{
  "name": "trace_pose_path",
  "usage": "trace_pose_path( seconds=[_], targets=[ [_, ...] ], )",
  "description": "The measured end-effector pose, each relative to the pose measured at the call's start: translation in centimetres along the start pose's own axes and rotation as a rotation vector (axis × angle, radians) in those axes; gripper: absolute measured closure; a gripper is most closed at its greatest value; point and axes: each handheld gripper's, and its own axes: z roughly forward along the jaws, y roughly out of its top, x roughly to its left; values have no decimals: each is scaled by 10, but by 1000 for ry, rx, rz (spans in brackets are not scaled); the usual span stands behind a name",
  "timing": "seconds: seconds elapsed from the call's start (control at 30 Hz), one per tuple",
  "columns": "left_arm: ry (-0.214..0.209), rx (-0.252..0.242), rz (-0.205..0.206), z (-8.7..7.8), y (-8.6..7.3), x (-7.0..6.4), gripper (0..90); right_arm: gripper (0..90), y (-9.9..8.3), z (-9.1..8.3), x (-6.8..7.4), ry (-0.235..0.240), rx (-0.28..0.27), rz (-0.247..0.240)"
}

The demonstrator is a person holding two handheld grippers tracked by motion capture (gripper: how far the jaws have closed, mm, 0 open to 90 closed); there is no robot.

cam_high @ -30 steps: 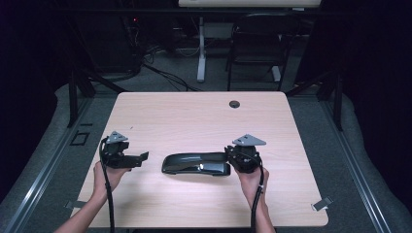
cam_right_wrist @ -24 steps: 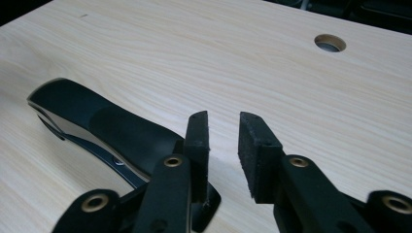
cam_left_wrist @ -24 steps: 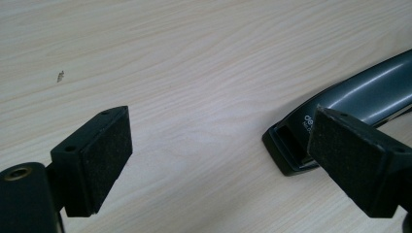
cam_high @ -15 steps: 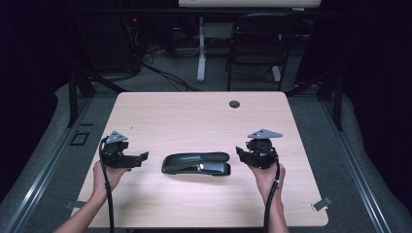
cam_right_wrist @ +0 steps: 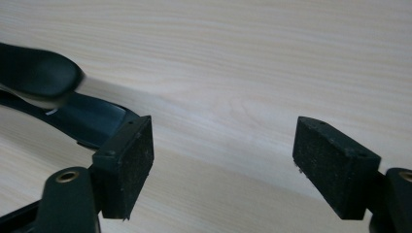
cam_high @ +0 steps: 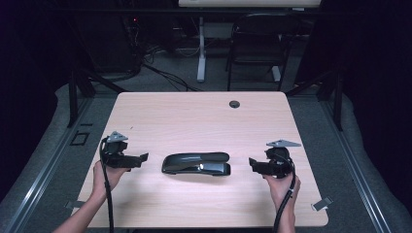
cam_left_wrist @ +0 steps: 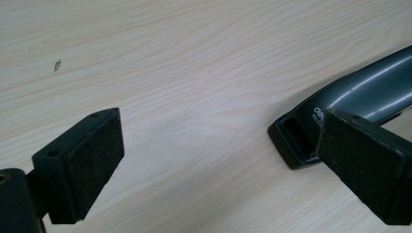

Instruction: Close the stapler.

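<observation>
Stapler lies mid-counter, long axis running 9 to 3 o'clock; left tool, jaws apart and empty, sits just beside its 9 o'clock end; right tool, likewise apart, stands slightly farther off at 3 o'clock.

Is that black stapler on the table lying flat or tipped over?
Flat. The stapler rests on its base on the table, arm on top, lengthwise between the open grippers.
</observation>
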Motion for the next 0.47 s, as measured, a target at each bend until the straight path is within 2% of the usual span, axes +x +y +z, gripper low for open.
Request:
trace_pose_path(
  seconds=[0.13,0.3,0.47],
  targets=[
    [2,12,-3,2,-1,1,14,159,-13,5,-8,-5,44,19],
    [-1,22,-3,3,-1,2,2,131,-26,10,-14,-10,71,41],
    [-1,25,-3,3,-1,3,1,98,-34,11,-18,-10,77,54]
  ],
)
